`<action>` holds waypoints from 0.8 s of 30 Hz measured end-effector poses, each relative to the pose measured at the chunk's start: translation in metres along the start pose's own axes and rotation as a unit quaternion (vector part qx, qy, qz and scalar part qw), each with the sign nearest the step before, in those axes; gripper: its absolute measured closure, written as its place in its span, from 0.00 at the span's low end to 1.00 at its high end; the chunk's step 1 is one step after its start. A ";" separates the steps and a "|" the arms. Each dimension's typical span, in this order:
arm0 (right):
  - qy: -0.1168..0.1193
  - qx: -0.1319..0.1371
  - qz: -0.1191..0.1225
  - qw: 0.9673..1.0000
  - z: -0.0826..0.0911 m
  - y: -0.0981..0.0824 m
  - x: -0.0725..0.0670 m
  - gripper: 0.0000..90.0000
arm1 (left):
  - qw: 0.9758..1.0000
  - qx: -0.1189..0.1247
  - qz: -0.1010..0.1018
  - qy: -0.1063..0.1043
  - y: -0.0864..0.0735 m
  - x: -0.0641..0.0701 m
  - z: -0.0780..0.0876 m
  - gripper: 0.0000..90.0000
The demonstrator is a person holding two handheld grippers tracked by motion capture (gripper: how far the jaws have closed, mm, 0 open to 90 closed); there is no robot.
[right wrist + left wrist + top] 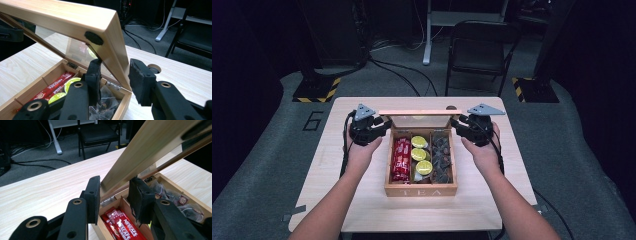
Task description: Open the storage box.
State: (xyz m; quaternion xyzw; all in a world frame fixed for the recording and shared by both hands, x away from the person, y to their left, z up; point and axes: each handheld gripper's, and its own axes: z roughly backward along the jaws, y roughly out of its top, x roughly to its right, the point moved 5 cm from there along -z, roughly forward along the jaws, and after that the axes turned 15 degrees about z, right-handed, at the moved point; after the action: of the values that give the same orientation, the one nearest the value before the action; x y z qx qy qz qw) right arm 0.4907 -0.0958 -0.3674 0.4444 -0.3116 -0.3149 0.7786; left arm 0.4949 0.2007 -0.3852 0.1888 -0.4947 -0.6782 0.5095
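The lid is standing raised at the tea box's twelve o'clock edge, mid-table. Your left gripper is pinching its nine o'clock side frame; your right gripper is seemingly clamping the three o'clock side, contact unclear.

Left black two-jaw tongs and right black two-jaw tongs: each a dark, blocky body topped by a grey three-cornered plate, with a black cable trailing from the rear. Jaw arms are matte black bars with brass-ringed pivot holes and plain screw holes; each ends in a thick rectangular black rubber-like pad. Forearms bare, no sleeves in view.
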 end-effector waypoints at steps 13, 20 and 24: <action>-0.004 0.003 0.006 1.000 -0.004 0.006 0.006 0.66 | 1.000 -0.008 0.010 -0.001 0.008 -0.002 -0.004 0.69; -0.008 0.003 0.012 1.000 -0.013 0.004 0.011 0.65 | 1.000 -0.004 0.015 0.005 0.013 -0.004 -0.009 0.70; -0.006 0.002 0.004 1.000 -0.019 0.002 0.014 0.63 | 1.000 -0.001 0.016 0.003 0.015 -0.005 -0.011 0.70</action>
State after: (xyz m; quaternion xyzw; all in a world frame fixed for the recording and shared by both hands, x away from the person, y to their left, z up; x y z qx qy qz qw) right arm 0.5143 -0.0965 -0.3705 0.4430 -0.3185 -0.3138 0.7771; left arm 0.5129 0.1995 -0.3781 0.1822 -0.4951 -0.6699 0.5224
